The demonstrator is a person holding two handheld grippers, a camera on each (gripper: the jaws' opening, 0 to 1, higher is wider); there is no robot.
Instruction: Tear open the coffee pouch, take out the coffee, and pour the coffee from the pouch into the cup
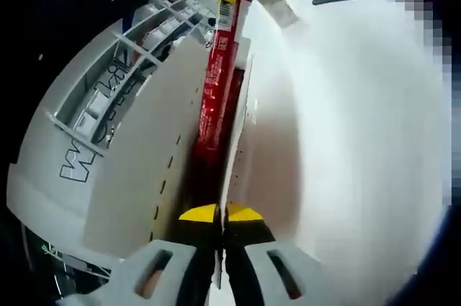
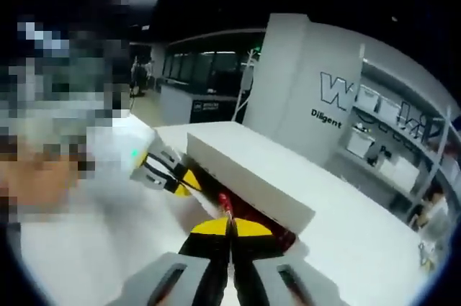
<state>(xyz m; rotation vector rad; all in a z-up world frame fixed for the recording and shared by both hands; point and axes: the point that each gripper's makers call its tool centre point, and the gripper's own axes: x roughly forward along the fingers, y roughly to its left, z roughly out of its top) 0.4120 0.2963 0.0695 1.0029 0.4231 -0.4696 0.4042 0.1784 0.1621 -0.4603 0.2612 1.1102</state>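
1. The left gripper [image 1: 220, 214] clamps its jaws on one end of the coffee pouch [image 1: 216, 97]
2. The pouch, a slim red stick with white print, stretches straight ahead
3. The right gripper [image 2: 230, 228] pinches its far end
4. A white table [image 1: 360, 119] lies beyond

I hold the long, narrow red coffee pouch [image 1: 216, 83] stretched taut between my two hand-held grippers, one end pinched in each.
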